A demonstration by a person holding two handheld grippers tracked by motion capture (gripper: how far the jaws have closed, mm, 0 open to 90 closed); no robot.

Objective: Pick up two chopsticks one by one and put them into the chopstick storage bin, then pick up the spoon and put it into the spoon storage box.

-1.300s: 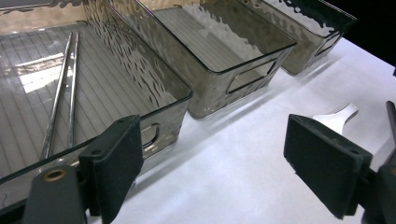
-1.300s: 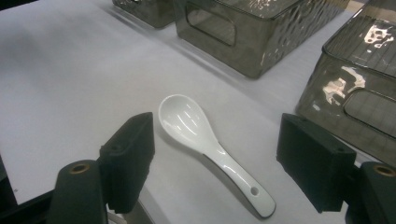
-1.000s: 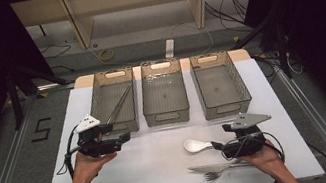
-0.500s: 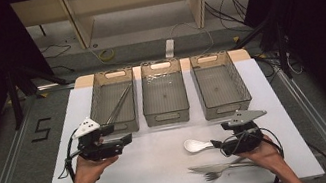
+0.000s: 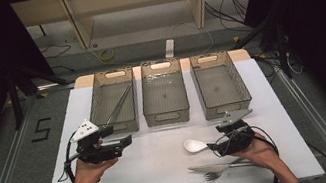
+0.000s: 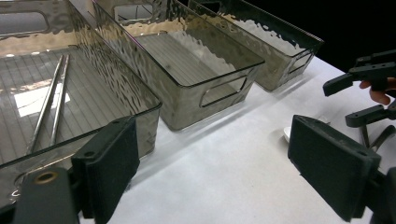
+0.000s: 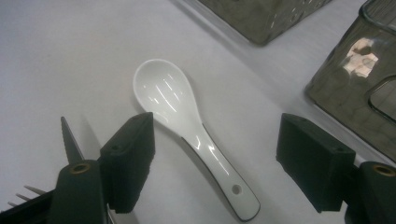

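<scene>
From the high view I see three clear bins in a row along the far edge of the tabletop [image 5: 163,162]: the left bin [image 5: 99,118] already holds a pair of metal chopsticks [image 5: 120,104], while the middle bin [image 5: 168,117] and the right bin [image 5: 246,102] look empty, so I judge this to be cutlery sorting, one kind per bin. My left claw [image 5: 126,139] hovers near the left edge, just in front of the left bin, holding nothing. My right claw [image 5: 211,148] sits low toward the near right corner, right at the handle end of the white spoon [image 5: 195,145], with a fork [image 5: 218,174] and what seems to be a knife [image 5: 215,166] lying just nearer the near edge. In the left gripper view, the left claw's jaws stand wide apart over bare tabletop, angled toward the bins and the other hand, which I read as waiting clear of the work. In the right gripper view, the right claw's jaws are spread apart with the spoon's handle lying on the tabletop between them, untouched; lined up this way, I judge it is set to close across the handle.
</scene>
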